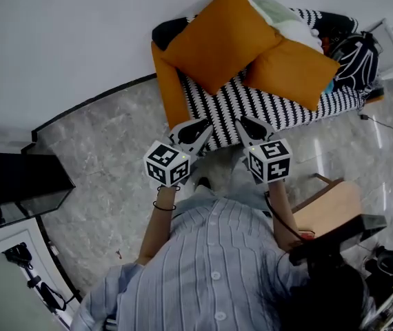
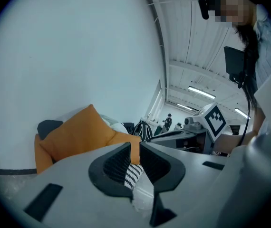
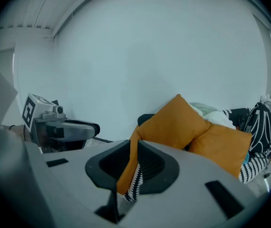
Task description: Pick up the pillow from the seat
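Observation:
Two orange pillows lie on the seat (image 1: 252,105), which has a black-and-white patterned cover. The larger pillow (image 1: 220,36) (image 2: 78,132) (image 3: 173,125) leans at the back left. The smaller pillow (image 1: 293,71) (image 3: 223,146) rests to its right. My left gripper (image 1: 198,131) (image 2: 134,148) hovers just before the seat's front edge, shut, with nothing in it. Beside it, my right gripper (image 1: 250,129) (image 3: 134,148) is also shut and holds nothing. Both point toward the pillows and stand apart from them.
A white and green cloth (image 1: 286,19) lies behind the pillows. A black-and-white backpack (image 1: 355,57) sits at the seat's right end. A wooden chair (image 1: 327,209) stands at my right and a dark box (image 1: 17,185) at my left on the marble floor.

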The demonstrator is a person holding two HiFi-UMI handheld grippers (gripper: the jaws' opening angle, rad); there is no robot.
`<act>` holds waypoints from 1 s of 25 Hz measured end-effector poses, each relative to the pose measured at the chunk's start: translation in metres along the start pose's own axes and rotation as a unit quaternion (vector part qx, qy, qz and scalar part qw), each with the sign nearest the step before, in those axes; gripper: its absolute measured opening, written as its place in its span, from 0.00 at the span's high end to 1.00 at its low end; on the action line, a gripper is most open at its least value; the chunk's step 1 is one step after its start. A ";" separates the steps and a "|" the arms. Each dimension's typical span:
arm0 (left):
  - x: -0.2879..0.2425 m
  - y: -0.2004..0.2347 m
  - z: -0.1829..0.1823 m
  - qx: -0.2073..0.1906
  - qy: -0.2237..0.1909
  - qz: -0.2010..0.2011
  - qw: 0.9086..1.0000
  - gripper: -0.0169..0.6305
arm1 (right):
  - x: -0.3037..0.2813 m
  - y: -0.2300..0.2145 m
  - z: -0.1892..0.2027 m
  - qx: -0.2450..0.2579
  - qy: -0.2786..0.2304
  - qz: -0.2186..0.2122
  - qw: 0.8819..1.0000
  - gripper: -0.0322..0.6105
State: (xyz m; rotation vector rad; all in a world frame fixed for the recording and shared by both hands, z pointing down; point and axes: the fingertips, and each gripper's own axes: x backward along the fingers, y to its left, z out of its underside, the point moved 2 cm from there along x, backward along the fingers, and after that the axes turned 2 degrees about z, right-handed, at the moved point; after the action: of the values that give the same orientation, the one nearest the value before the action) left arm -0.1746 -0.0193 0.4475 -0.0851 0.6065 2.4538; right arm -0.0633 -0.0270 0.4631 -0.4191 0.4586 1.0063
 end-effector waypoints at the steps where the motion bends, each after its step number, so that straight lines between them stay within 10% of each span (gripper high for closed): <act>1: -0.009 0.003 -0.002 0.001 0.001 -0.002 1.000 0.90 | -0.004 -0.010 -0.002 0.001 0.001 0.000 1.000 0.86; 18: -0.239 0.059 -0.039 0.019 0.034 0.012 0.999 0.90 | -0.080 -0.246 -0.045 -0.026 0.017 0.006 1.000 0.86; 25: -0.326 0.093 -0.008 -0.001 0.110 0.020 0.994 0.90 | -0.132 -0.328 -0.042 -0.004 0.039 0.004 0.999 0.86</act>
State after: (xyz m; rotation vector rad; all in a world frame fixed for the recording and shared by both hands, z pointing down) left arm 0.0376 -0.2662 0.5423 -0.3512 0.7060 2.5028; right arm 0.1551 -0.2970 0.5405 -0.4653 0.5265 1.0027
